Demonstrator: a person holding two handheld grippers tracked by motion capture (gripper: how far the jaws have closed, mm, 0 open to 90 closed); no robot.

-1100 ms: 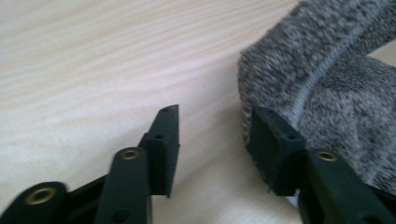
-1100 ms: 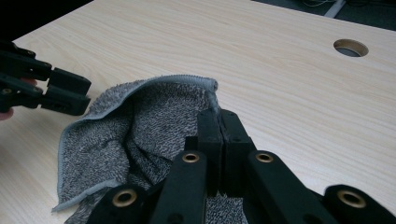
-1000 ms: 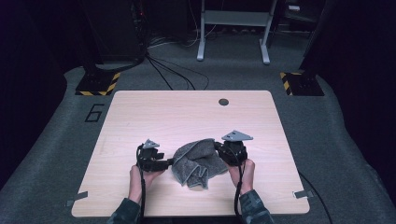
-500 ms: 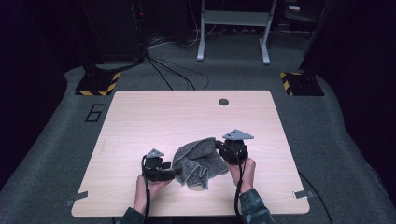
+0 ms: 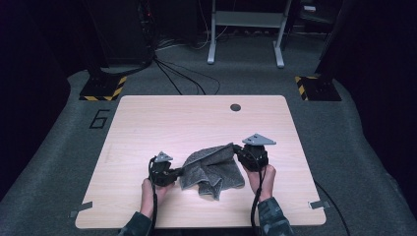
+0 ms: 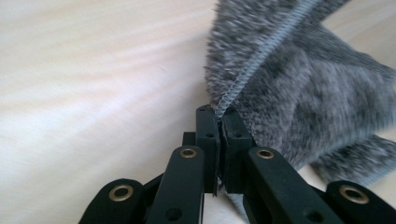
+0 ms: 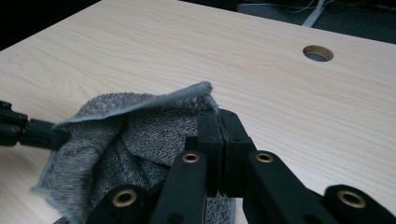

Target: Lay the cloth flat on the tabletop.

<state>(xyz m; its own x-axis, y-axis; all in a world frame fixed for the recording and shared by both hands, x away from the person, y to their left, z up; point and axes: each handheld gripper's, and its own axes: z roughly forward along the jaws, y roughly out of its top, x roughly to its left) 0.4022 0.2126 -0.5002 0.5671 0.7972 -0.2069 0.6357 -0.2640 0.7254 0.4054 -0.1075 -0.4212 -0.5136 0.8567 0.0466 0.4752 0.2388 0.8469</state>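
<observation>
Jaws, left gripper (image 6: 219,122): just closed, clamping grey cloth (image 5: 212,169) hem | right gripper (image 7: 218,122): pinching its corner

A single dark numeral "6" (image 5: 100,119) is marked on the grey floor (image 5: 69,147), just off the far left corner of the worktop (image 5: 196,118) in the high view. Nothing readable stands on the worktop itself.

One crumpled grey fuzzy cloth (image 5: 212,169) lies on one light wooden table (image 5: 196,123) with one round cable hole (image 5: 235,107). Two black hand-held grippers: left hand-held gripper (image 5: 176,172), right hand-held gripper (image 5: 239,150). Two black-and-yellow striped floor bases (image 5: 102,88).
</observation>
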